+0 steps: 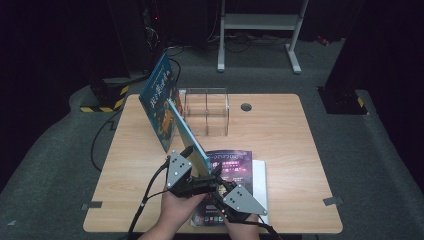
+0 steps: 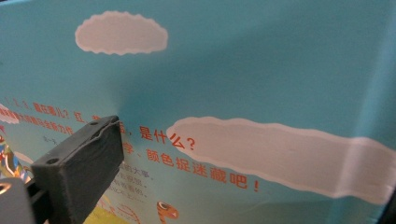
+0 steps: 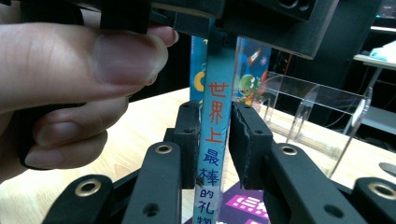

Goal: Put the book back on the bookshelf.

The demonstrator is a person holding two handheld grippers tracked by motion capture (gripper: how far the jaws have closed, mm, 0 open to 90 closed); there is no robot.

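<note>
Right gripper (image 3: pixel 215 135) fingers pinch thin glossy book (image 3: pixel 215 140) spine; left gripper (image 1: pixel 192 167) fingers spread wide.

Upright, tilted teal picture book (image 1: pixel 165 107)

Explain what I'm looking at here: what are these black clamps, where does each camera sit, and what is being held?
There is no robot arm. A person holds a two-jaw gripper in each hand. The high view looks down on the wooden table; each of the other two cameras rides on one gripper and looks along its jaws.

On the table stand a clear plastic rack and, nearer the person, a purple book lying flat. A blue book is raised on edge, tilted. The right gripper clamps its spine, pads against both sides. The left gripper is open, with the book's cover right in front of its camera.
</note>
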